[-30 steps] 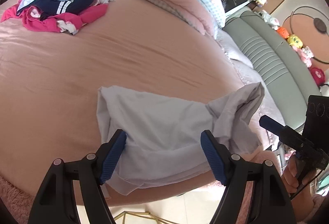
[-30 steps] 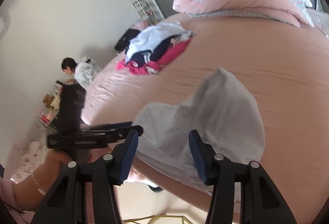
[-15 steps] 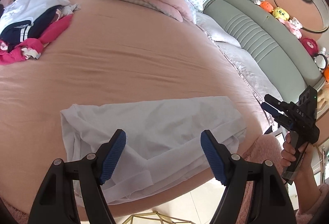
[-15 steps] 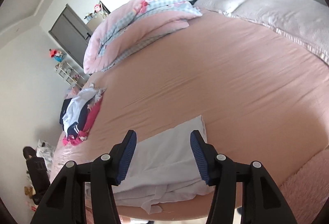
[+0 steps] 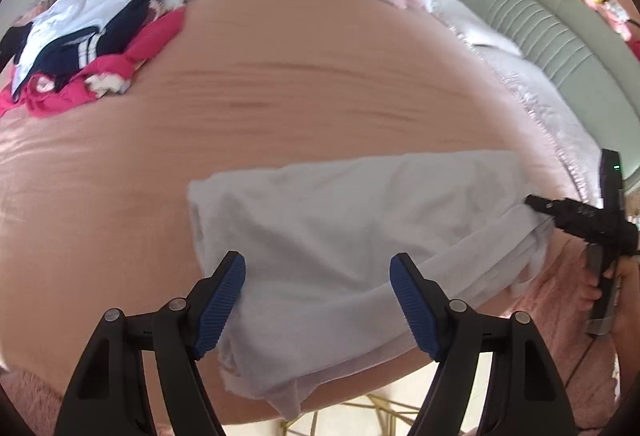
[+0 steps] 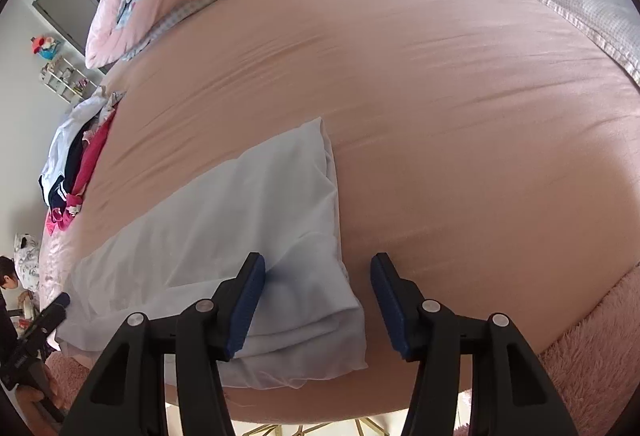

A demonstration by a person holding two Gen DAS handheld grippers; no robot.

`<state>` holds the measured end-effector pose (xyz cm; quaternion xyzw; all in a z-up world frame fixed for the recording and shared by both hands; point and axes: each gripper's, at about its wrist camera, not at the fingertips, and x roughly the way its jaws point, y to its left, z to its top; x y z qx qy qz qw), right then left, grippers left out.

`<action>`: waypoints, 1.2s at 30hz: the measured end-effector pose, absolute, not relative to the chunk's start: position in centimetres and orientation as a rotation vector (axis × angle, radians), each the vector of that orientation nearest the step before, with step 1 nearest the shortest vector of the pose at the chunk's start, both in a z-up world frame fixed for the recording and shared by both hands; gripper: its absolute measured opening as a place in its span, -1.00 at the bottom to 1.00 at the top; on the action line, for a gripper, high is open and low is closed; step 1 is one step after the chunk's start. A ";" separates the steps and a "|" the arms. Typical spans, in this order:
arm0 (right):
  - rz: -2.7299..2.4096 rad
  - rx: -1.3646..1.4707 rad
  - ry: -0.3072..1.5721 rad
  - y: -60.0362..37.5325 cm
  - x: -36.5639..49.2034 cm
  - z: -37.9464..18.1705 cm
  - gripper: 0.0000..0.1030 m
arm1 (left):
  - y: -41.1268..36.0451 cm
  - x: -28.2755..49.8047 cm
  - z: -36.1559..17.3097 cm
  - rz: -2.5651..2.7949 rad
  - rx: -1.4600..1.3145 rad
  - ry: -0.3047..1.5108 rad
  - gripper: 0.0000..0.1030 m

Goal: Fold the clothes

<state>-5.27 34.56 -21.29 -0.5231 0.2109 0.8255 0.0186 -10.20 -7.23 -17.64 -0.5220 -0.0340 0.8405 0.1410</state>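
Covering the bed [image 6: 460,96], a pink sheet carries a folded pale garment [image 5: 360,220] at its near edge; heaped clothes [image 5: 80,48] lie toward the far-left corner. The left gripper [image 5: 318,276] stands released; the right gripper [image 6: 318,276] is opening over the garment's end.

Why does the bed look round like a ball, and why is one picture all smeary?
Both views use a fisheye lens that bends the flat pink bed into a bulge. The left wrist view is smeared by motion blur, so the clothes pile looks streaky. The right wrist view is sharper, with a soft shadow on the white garment by the right claw.
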 end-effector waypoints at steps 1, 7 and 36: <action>2.563 -1.636 0.667 34.6 -5.2 -21.4 0.17 | -7.4 -10.1 -18.4 2.438 -1.561 -0.062 0.42; 2.589 -1.646 0.681 35.5 -5.1 -21.0 0.18 | -12.1 -8.8 -18.6 2.473 -1.586 -0.282 0.42; 3.165 -2.063 0.150 8.6 -7.5 -18.7 -0.67 | -18.0 -9.1 -16.9 2.439 -1.310 -0.773 0.42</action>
